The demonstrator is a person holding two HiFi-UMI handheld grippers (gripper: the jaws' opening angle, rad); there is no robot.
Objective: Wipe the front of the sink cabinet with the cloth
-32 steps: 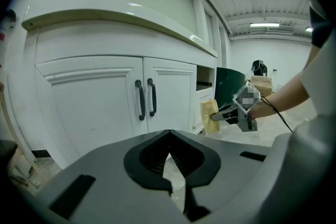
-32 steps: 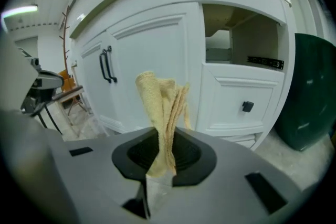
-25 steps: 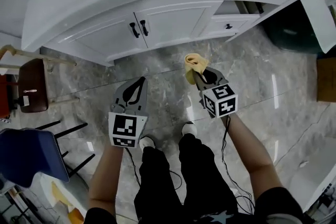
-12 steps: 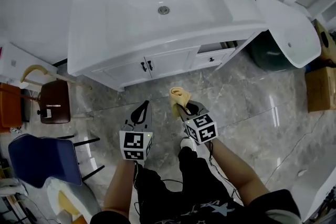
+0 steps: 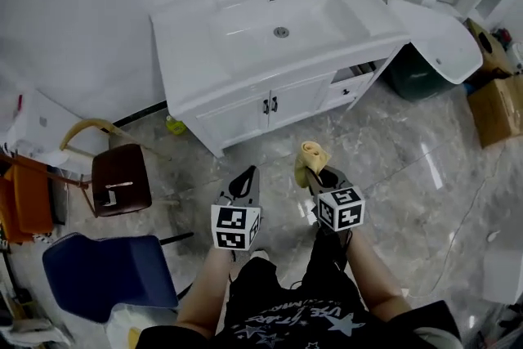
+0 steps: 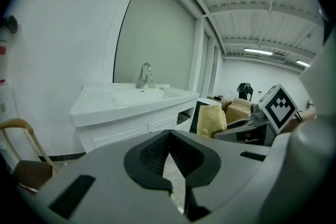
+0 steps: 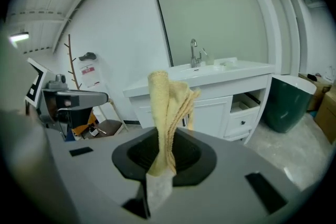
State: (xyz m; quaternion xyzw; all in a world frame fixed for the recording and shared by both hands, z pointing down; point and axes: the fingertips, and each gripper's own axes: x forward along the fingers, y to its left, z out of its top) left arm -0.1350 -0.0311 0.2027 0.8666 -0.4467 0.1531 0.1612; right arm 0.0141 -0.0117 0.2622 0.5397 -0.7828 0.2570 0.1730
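Observation:
The white sink cabinet (image 5: 270,106) stands against the far wall, with two doors and black handles (image 5: 269,105); it also shows in the right gripper view (image 7: 210,105) and the left gripper view (image 6: 131,123). My right gripper (image 5: 314,168) is shut on a folded yellow cloth (image 5: 310,158), which sticks up from the jaws (image 7: 167,107). My left gripper (image 5: 246,178) is shut with nothing in it, level with the right one. Both hang over the marble floor, well short of the cabinet front.
A brown stool (image 5: 118,180) and a blue chair (image 5: 106,274) stand at the left. A dark green bin (image 5: 417,78) and a cardboard box (image 5: 498,106) sit to the cabinet's right. A drawer (image 5: 355,82) at the cabinet's right side is partly open.
The view has drawn back from the cabinet: the whole sink and tap now show, and both grippers sit farther from the cabinet front. The cloth stays clamped in the right gripper.

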